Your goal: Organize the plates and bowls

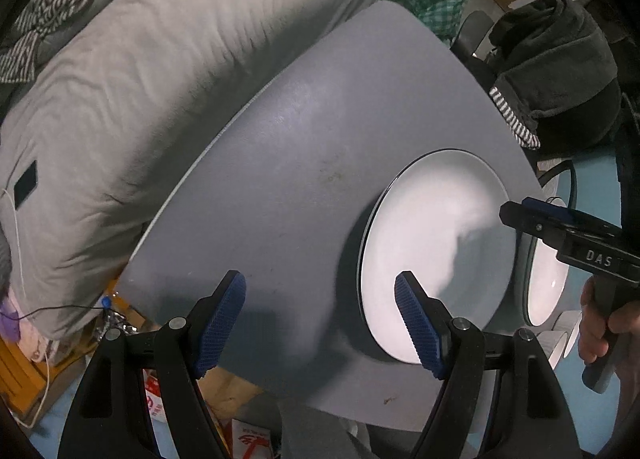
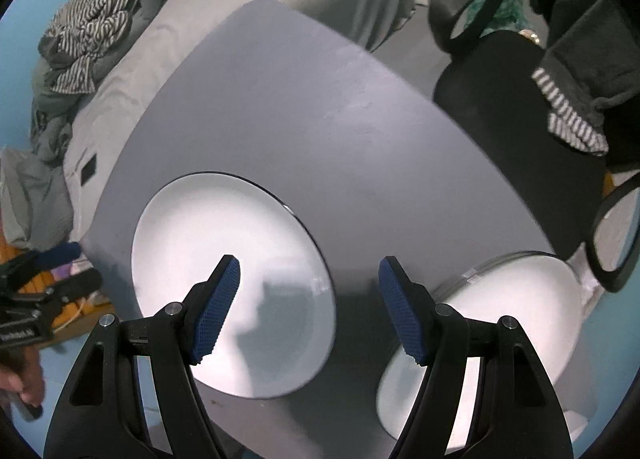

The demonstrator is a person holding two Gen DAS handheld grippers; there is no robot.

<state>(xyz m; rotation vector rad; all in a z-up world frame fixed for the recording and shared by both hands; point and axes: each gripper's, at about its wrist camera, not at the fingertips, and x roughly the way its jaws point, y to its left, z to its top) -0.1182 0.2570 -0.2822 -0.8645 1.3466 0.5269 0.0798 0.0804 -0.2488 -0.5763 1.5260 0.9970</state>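
Observation:
A white plate (image 1: 432, 243) with a dark rim lies flat on the grey table (image 1: 280, 179); the right wrist view shows it (image 2: 200, 259) at lower left. A second white dish (image 2: 520, 319) sits at the table's near right corner; in the left wrist view (image 1: 546, 283) only its sliver shows behind the right gripper. My left gripper (image 1: 320, 323) is open and empty, its right fingertip over the plate's near edge. My right gripper (image 2: 308, 307) is open and empty above the bare table between the two dishes; it also shows in the left wrist view (image 1: 520, 209).
A grey-covered bed (image 1: 140, 99) with striped clothes (image 2: 88, 43) borders the table's far side. A black chair (image 2: 512, 119) draped with dark clothing (image 1: 560, 67) stands at the right. Boxes and cables (image 1: 100, 319) lie on the floor to the left.

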